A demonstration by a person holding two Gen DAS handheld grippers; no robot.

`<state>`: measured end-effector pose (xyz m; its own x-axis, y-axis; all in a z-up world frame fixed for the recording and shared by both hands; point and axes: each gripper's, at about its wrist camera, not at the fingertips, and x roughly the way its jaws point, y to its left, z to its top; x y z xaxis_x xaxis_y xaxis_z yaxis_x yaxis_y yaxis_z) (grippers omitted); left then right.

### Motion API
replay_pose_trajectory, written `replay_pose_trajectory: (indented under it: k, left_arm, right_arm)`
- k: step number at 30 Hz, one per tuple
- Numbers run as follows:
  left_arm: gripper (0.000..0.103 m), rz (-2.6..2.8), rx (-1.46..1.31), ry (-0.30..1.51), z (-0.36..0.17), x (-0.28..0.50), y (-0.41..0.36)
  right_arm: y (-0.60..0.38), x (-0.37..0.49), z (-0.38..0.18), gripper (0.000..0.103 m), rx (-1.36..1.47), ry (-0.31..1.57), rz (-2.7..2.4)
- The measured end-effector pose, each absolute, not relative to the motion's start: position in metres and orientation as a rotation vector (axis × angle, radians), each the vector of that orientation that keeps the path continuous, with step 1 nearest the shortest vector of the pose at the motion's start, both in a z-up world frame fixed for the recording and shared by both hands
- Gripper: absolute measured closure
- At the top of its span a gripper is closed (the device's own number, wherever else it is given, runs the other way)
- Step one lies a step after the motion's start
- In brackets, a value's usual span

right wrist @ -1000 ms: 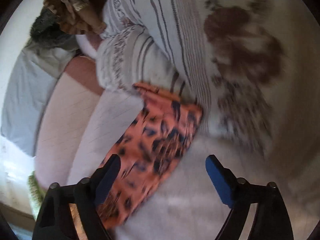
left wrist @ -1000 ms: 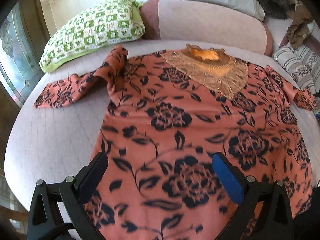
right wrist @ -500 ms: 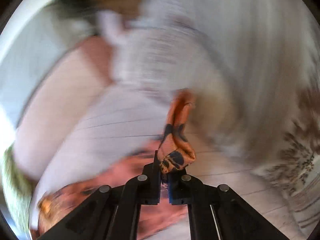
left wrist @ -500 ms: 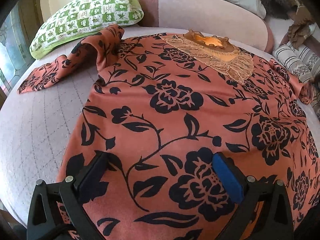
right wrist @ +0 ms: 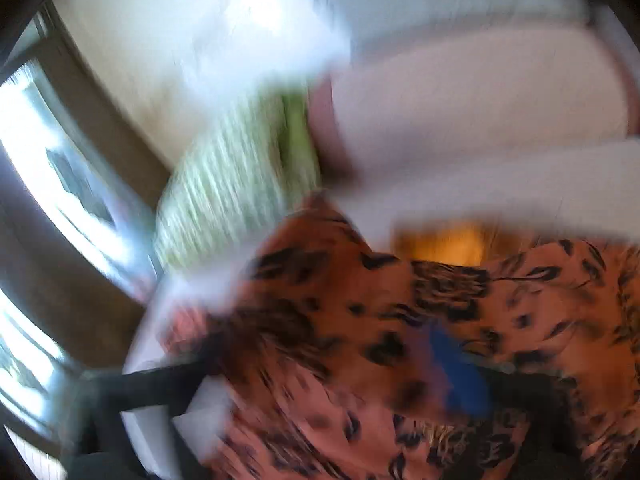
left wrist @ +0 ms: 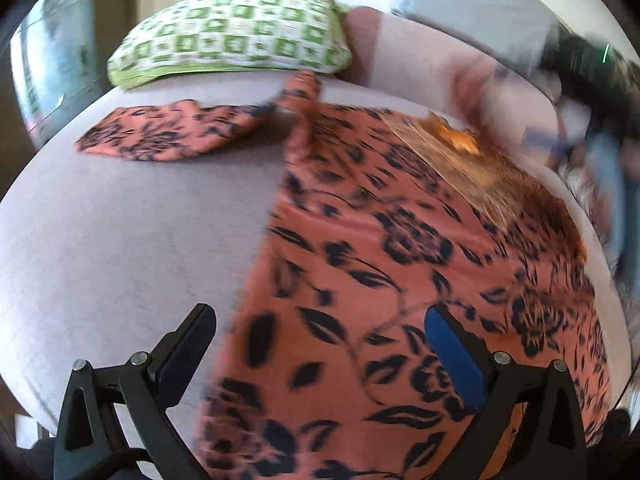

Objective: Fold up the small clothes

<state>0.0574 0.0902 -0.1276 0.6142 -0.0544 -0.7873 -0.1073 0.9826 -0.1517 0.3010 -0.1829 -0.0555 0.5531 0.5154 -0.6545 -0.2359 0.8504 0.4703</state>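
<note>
Garments: one orange top (left wrist: 400, 280) with black flower print and a tan lace yoke at the neck, spread flat.
Sleeves seen: one sleeve (left wrist: 172, 132), lying out to the left side in the left wrist view, flat on the cover; the other not clearly made out.
Pillows: one green-and-white checked pillow (left wrist: 228, 36) at the far edge; one pale blue cushion (left wrist: 472, 8) behind it, blurred.
Grippers: two.
Surface: pale grey-lilac quilted cover (left wrist: 120, 240) on a rounded bed or couch, with a pinkish padded backrest (left wrist: 420, 56) at the far side.
Room: window (right wrist: 48, 184) with dark frame at the left in the right wrist view, light wall beside it; much smeared by motion.
Left gripper (left wrist: 320, 344): jaws spread wide, nothing between the pads; poised over the lower left edge of the top, left finger above bare cover, right finger above the print.
Right gripper (right wrist: 328, 364): heavily blurred, jaws just opened and standing wide; printed cloth lies across the gap beneath, not pinched.
Top versus jaws: hem region nearest both grippers, neck yoke far from them.
</note>
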Motion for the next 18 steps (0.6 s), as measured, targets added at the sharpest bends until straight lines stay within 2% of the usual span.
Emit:
replay_pose_trajectory:
  k: [3, 9, 10, 12, 14, 16, 17, 18]
  left_arm:
    - [0.000, 0.026, -0.194, 0.879, -0.115, 0.063, 0.100]
    - [0.001, -0.110, -0.174, 0.871, -0.101, 0.128, 0.073]
    - [0.003, -0.130, -0.176, 0.878, -0.102, 0.145, 0.066]
    - [0.016, -0.160, -0.146, 0.879, -0.102, 0.167, 0.050]
    - [0.018, -0.186, -0.094, 0.870, -0.102, 0.186, 0.029]
    - [0.018, -0.205, -0.059, 0.876, -0.106, 0.200, 0.012]
    - [0.022, -0.208, -0.043, 0.893, -0.112, 0.208, 0.006]
    - [0.031, -0.208, -0.023, 0.913, -0.118, 0.216, -0.001]
  right_arm:
    - [-0.200, 0.302, -0.094, 0.001, 0.440, 0.980, 0.436]
    - [-0.314, 0.254, -0.079, 0.001, 0.550, 0.852, 0.234]
    - [-0.328, 0.240, -0.076, 0.001, 0.526, 0.842, 0.189]
    - [-0.371, 0.236, -0.076, 0.001, 0.507, 0.827, 0.087]
    - [-0.416, 0.235, -0.078, 0.001, 0.561, 0.841, 0.024]
    - [-0.444, 0.247, -0.092, 0.005, 0.616, 0.881, 0.009]
    - [-0.450, 0.256, -0.100, 0.013, 0.624, 0.905, 0.016]
    - [-0.452, 0.268, -0.106, 0.022, 0.616, 0.933, 0.022]
